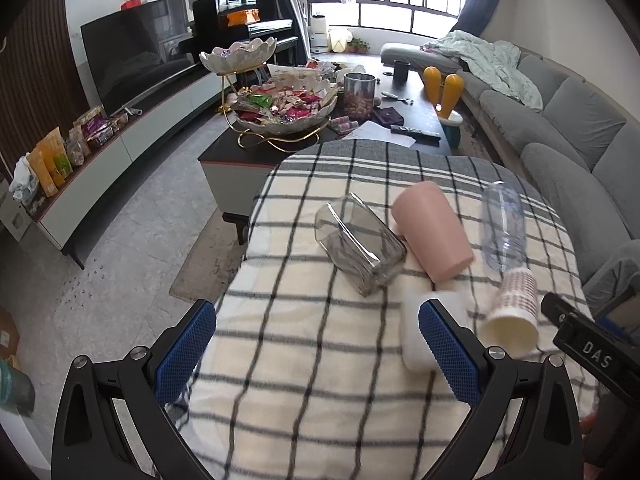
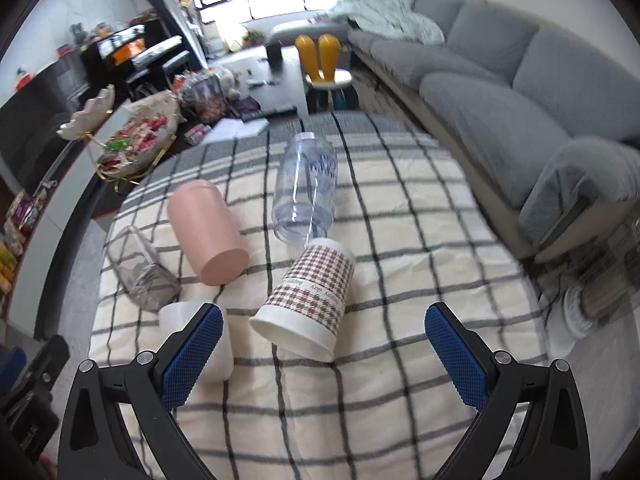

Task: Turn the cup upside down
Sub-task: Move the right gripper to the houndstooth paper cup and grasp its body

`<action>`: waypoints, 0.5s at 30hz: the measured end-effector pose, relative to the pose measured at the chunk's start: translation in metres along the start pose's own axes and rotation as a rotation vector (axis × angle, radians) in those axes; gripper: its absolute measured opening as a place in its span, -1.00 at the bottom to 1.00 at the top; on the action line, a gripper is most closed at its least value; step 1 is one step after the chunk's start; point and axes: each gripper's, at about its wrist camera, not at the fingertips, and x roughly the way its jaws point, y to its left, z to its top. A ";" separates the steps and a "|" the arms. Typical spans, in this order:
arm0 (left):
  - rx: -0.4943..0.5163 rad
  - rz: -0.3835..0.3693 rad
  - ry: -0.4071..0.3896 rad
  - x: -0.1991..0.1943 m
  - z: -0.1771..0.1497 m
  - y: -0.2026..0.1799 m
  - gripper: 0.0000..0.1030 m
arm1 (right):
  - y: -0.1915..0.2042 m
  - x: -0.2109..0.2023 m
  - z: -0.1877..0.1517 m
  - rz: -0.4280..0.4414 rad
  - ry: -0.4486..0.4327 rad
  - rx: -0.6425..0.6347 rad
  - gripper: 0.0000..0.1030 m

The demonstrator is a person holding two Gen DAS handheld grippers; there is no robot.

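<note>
We see the houndstooth cup (image 2: 310, 294) ahead, on its side, mouth toward the right gripper (image 2: 324, 354); both grippers released, left gripper (image 1: 316, 354) too. Label illegible.

"DAS" on black gripper body (image 1: 592, 354) (cup lettering illegible).

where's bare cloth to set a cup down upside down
Free: the near checked cloth between the right tongs, and the strip right of the houndstooth cup toward the sofa. Crowded: the left-centre, where glass jar, pink cup, clear bottle and white cup cluster.
</note>
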 end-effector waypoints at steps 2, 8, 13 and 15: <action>0.003 0.009 -0.002 0.009 0.004 0.002 1.00 | 0.000 0.018 0.002 0.009 0.035 0.040 0.97; -0.015 0.014 0.039 0.041 0.010 0.012 1.00 | 0.009 0.057 0.003 -0.002 0.094 0.089 0.94; -0.016 0.019 0.063 0.055 0.008 0.017 1.00 | 0.013 0.075 0.001 -0.015 0.117 0.089 0.73; -0.018 0.019 0.070 0.057 0.006 0.019 1.00 | 0.013 0.080 0.000 -0.009 0.131 0.089 0.57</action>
